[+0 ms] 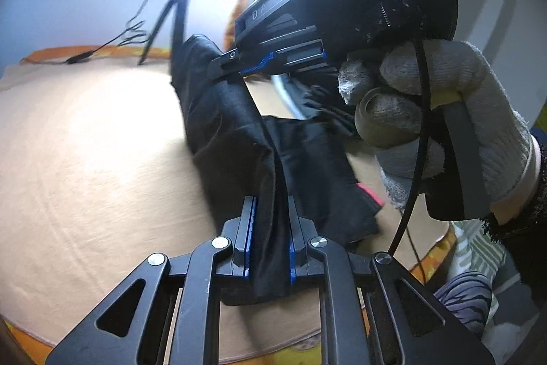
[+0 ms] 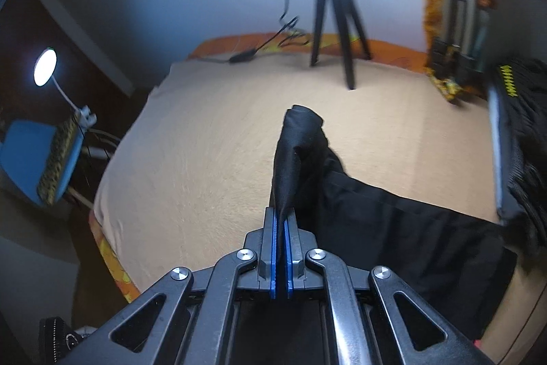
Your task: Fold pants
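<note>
Beige sheet [image 2: 212, 139] over bed, orange patterned cover showing at edges; tripod [image 2: 336, 23] and cable [image 2: 270, 43] near far edge, lamp [image 2: 45, 69] off left side. Black pants [image 2: 393, 228] spread toward bed's right side, partly lifted. Left gripper [image 1: 268, 211] clamped on thick fold of pants. Right gripper [image 2: 281, 218] pinched tight on raised pants edge; gloved right hand [image 1: 454, 125] on its handle.

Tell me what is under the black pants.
Under the black pants lies the beige sheet, visible all around them. A pink bit peeks out at one edge; whatever else lies beneath is covered.
</note>
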